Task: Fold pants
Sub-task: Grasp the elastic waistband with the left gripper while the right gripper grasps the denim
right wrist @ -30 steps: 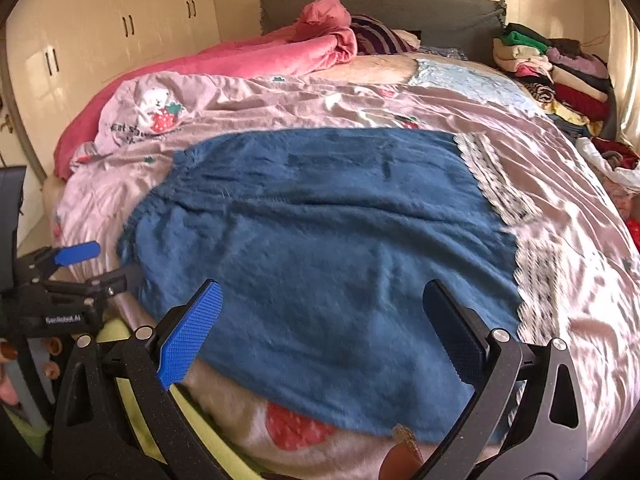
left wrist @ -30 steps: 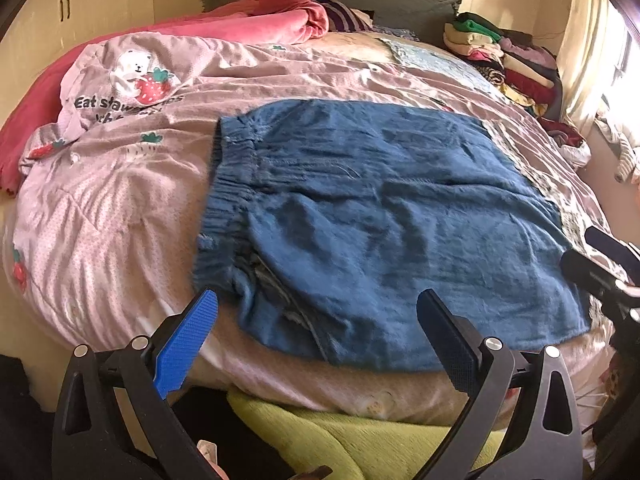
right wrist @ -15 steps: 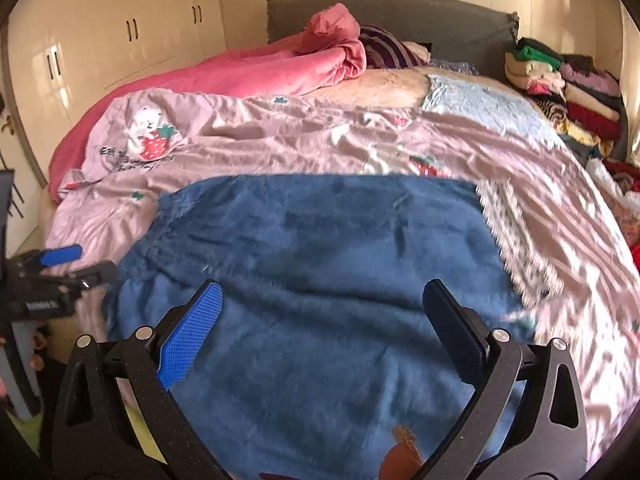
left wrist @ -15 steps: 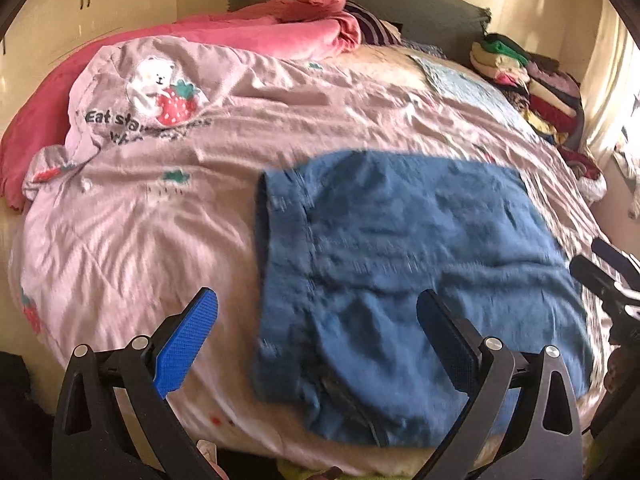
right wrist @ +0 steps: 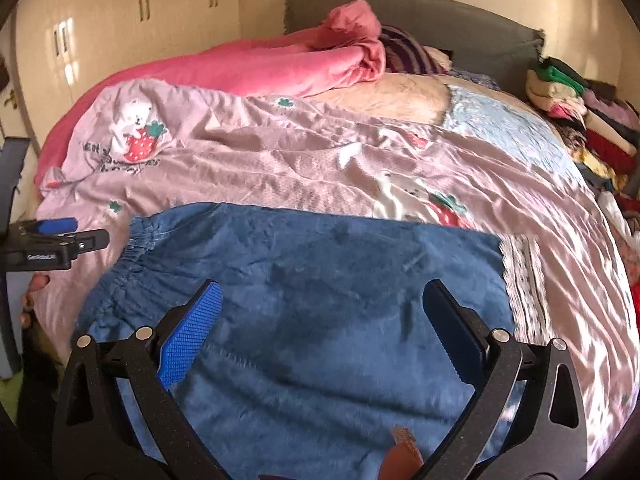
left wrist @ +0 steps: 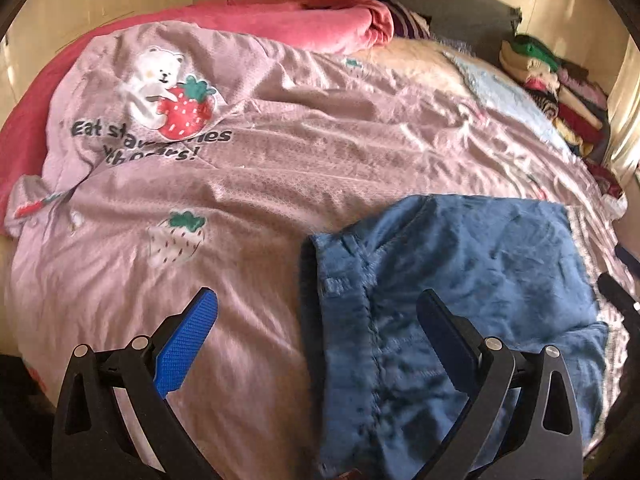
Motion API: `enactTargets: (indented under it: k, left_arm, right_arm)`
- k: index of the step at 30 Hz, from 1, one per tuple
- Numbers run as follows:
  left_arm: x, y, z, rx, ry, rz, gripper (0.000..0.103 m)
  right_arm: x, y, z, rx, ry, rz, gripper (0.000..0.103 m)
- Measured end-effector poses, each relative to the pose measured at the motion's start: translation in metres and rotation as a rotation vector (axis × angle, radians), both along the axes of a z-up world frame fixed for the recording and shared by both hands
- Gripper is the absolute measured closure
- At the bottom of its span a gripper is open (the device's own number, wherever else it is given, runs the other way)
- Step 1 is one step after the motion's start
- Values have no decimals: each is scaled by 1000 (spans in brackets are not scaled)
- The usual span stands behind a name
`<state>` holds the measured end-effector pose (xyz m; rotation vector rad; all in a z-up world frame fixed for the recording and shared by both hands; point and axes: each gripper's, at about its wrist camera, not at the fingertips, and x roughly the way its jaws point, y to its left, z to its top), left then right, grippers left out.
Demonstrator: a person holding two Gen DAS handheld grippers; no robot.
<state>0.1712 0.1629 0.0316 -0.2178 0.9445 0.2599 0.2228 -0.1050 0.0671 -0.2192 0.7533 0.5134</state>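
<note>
Blue denim pants [right wrist: 320, 300] lie flat on the bed, folded into a rough rectangle on the near side, on top of a pink quilt cover [left wrist: 260, 168]. Elastic gathered waistband [right wrist: 136, 248] at the left end, soft brushed denim, lightly creased, stitched seam visible in the left wrist view.

Quilt cover: thin wrinkled fabric, bear-and-strawberry print [left wrist: 172, 96], lace strip [right wrist: 524, 280] just right of the pants.

Left tool [left wrist: 316, 328]: wide open, empty, angled down over the waistband edge of the pants, left finger over bare quilt, right finger over denim. No contact visible. Blue ribbed pads [left wrist: 188, 344].

Right tool [right wrist: 320, 324]: wide open, empty, above the middle of the pants, both fingers over denim. Contact unclear.

In the right wrist view the left tool shows at the left edge, with fingers of a hand [right wrist: 32, 296] beneath it.

Far side: rumpled pink fleece blanket [right wrist: 260, 68], grey headboard [right wrist: 440, 20]. Far right: stack of folded clothes [right wrist: 580, 112]. Far left: cream wardrobe doors [right wrist: 120, 32].
</note>
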Motion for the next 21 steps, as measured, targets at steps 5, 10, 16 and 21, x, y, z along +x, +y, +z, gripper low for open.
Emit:
enactTargets:
  k: [5, 10, 16, 21]
  left_arm:
    - [22, 1, -14, 103, 10, -18, 4]
    - [37, 10, -26, 77, 5, -39, 4]
    - [53, 11, -40, 69, -1, -103, 6]
    - [60, 7, -53, -30, -15, -202, 58]
  right_arm:
    - [29, 16, -8, -4, 40, 65, 8]
    - [58, 34, -22, -42, 61, 118, 8]
    - [86, 50, -42, -109, 108, 129, 8]
    - [95, 69, -54, -177, 113, 182, 8]
